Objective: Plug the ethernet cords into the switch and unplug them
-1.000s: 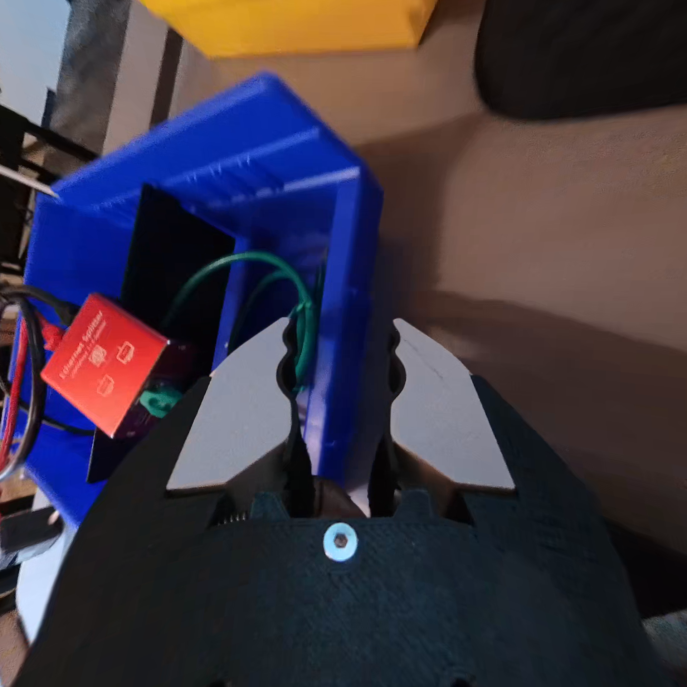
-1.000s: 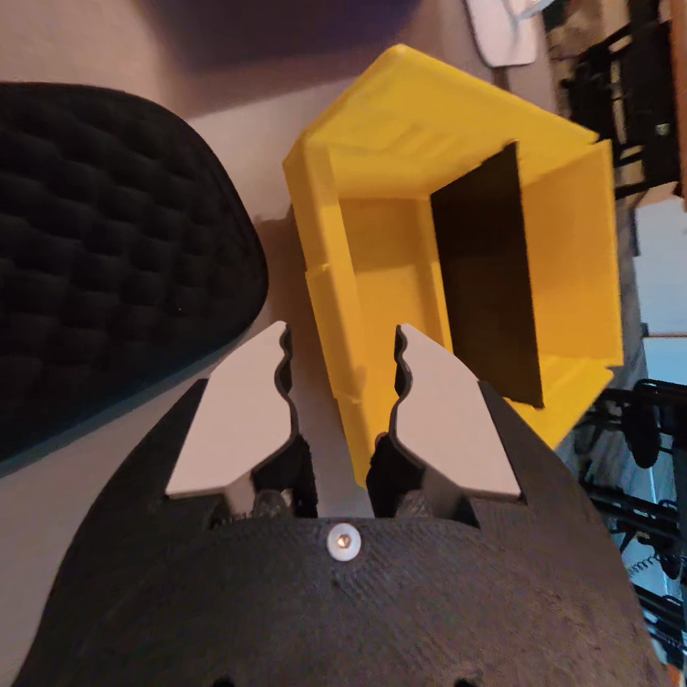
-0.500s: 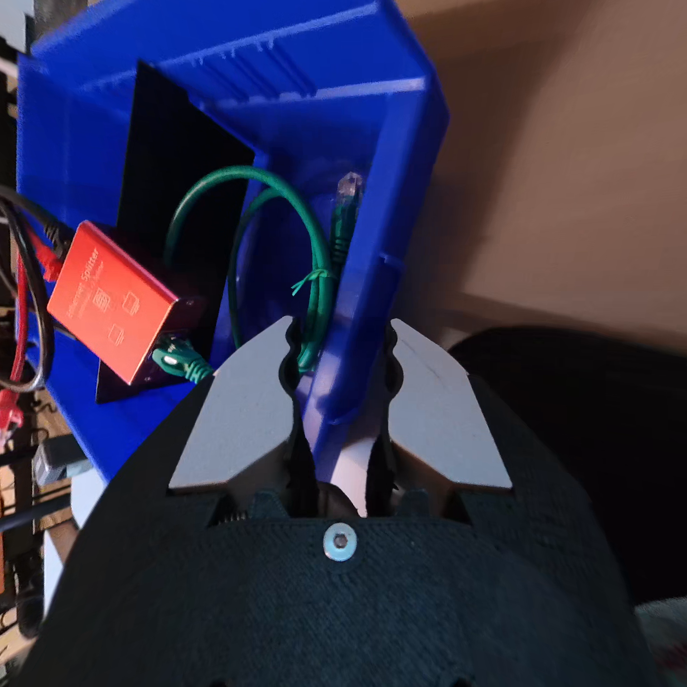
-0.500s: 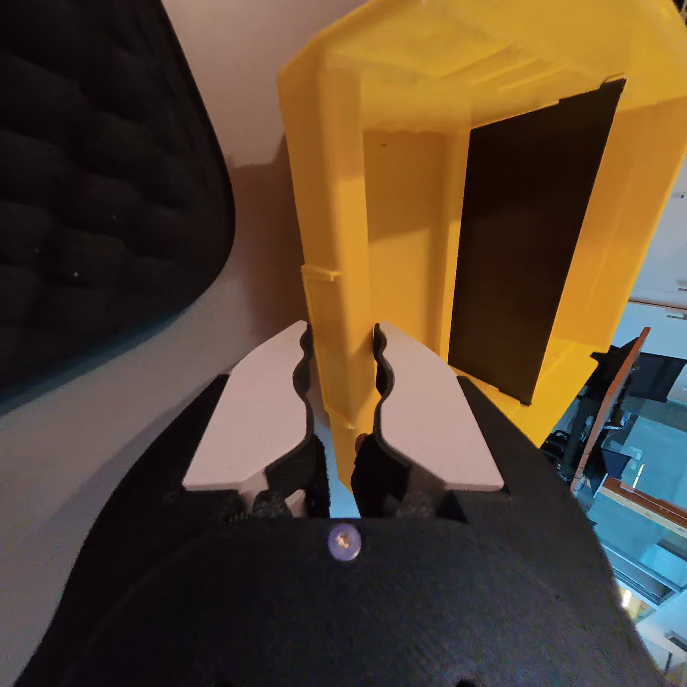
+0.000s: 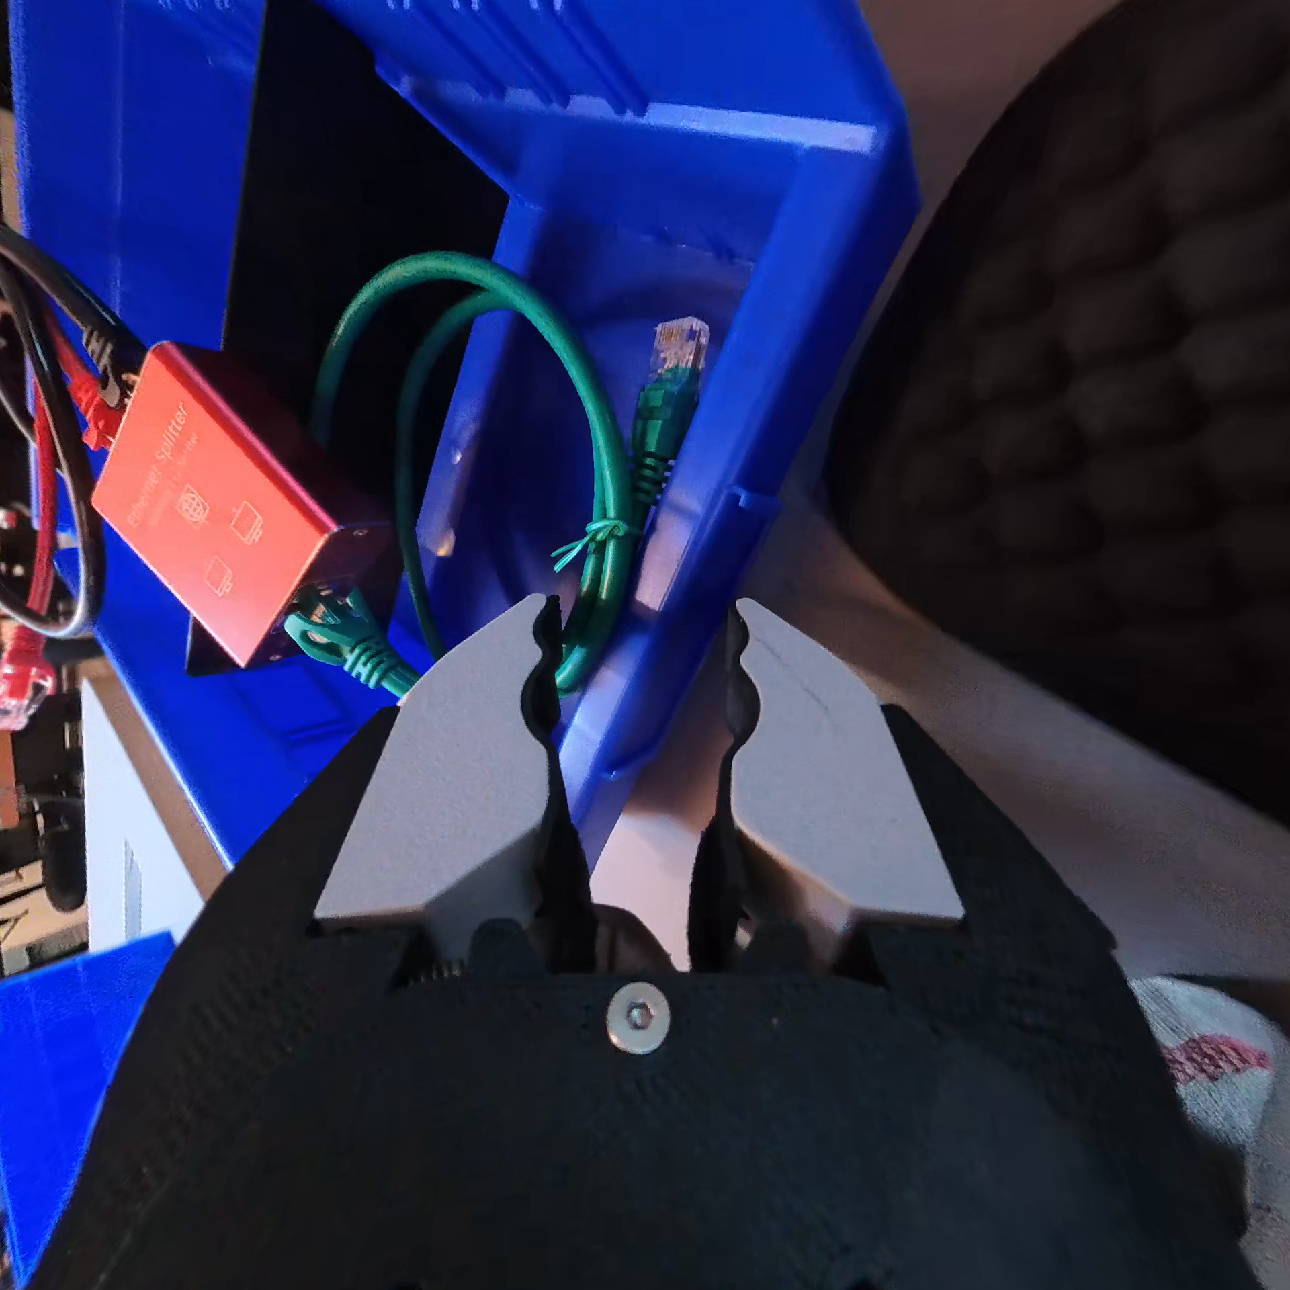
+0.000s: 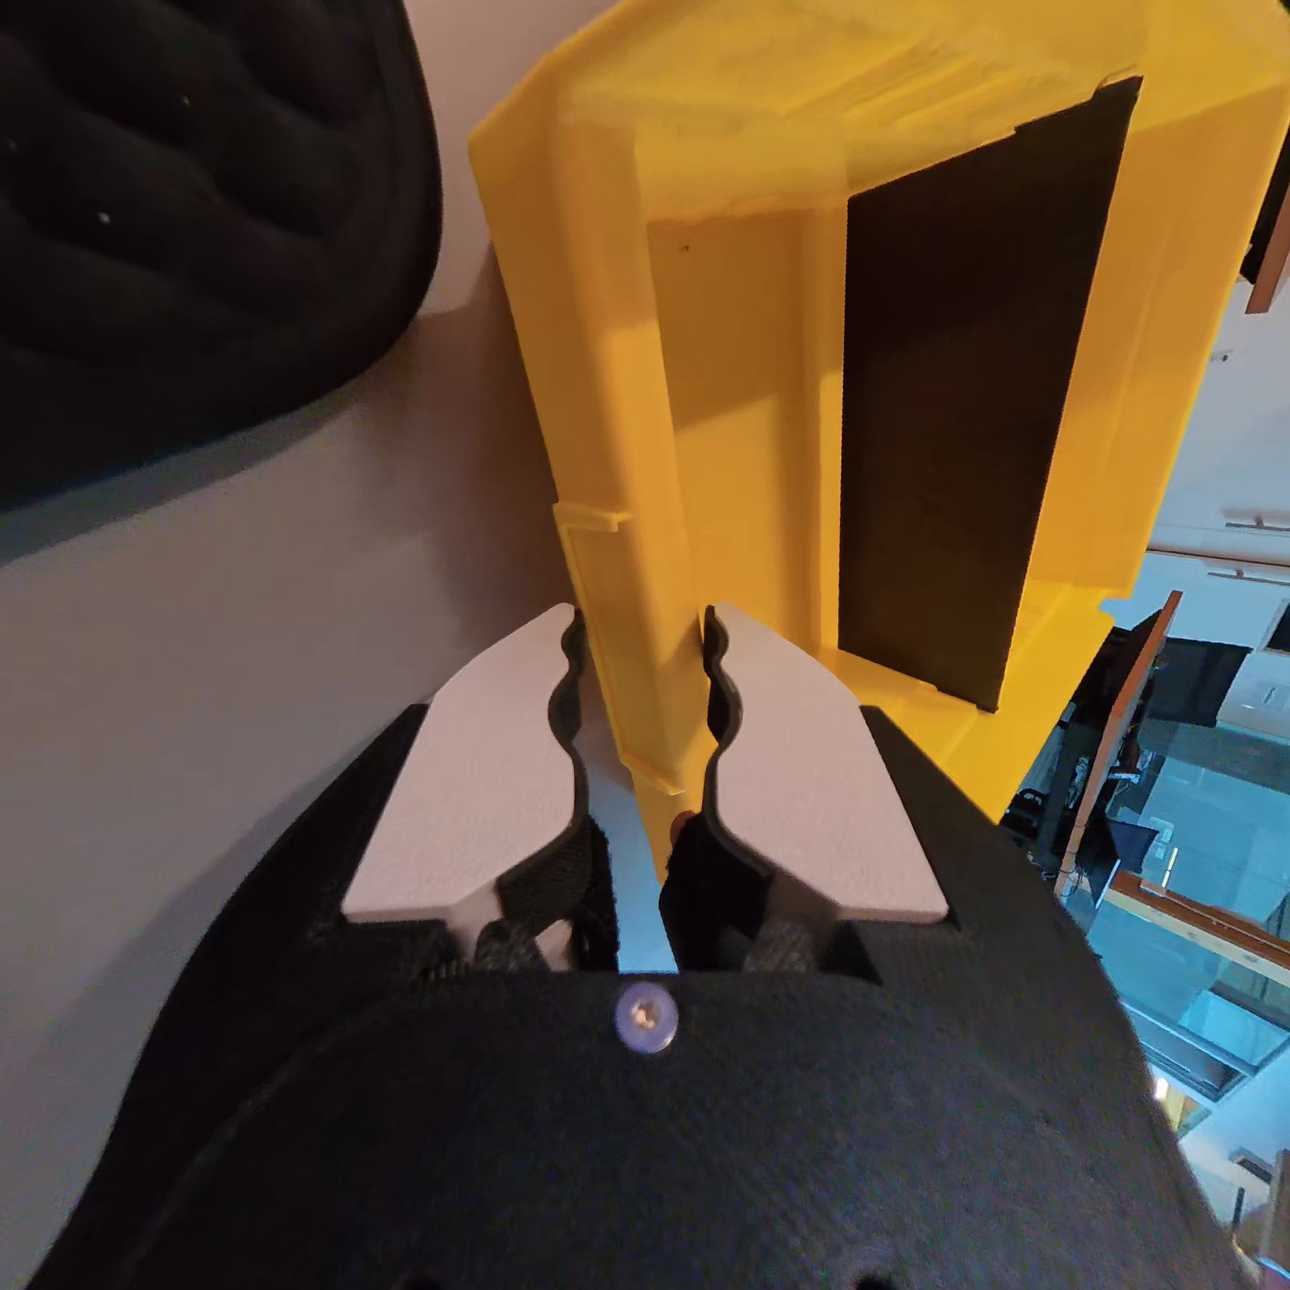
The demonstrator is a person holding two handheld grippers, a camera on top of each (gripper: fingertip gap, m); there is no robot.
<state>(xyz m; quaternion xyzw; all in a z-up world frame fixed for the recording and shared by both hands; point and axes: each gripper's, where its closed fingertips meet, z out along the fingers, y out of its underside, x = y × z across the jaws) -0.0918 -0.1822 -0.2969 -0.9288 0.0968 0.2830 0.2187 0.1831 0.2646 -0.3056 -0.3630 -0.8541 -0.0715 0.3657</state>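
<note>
The left tongs [image 5: 642,628] point forward and straddle the near side wall of a blue bin [image 5: 803,293]. One finger sits inside the bin and the other outside. The wall touches the inner finger, but a gap shows beside the outer one, so the tongs stand apart and do not clamp it.

Inside the blue bin lies a red box, the switch [image 5: 223,502]. It has white writing and small pictures on its top face. A green cord [image 5: 530,314] is plugged into the near end of the switch. The cord loops around, is tied with a green twist tie [image 5: 593,537], and its free clear plug [image 5: 673,349] rests against the inside of the bin wall, just ahead of the left tongs. A black cord [image 5: 63,293] and a red cord [image 5: 42,488] run from the far end of the switch out over the bin's edge.

The right tongs [image 6: 639,621] are closed on the side wall of a yellow bin [image 6: 698,139], both fingers pressed against it. A dark panel [image 6: 963,391] stands inside that bin.

Both bins sit on a pale bench [image 6: 209,628], near a black padded case [image 6: 174,209].
</note>
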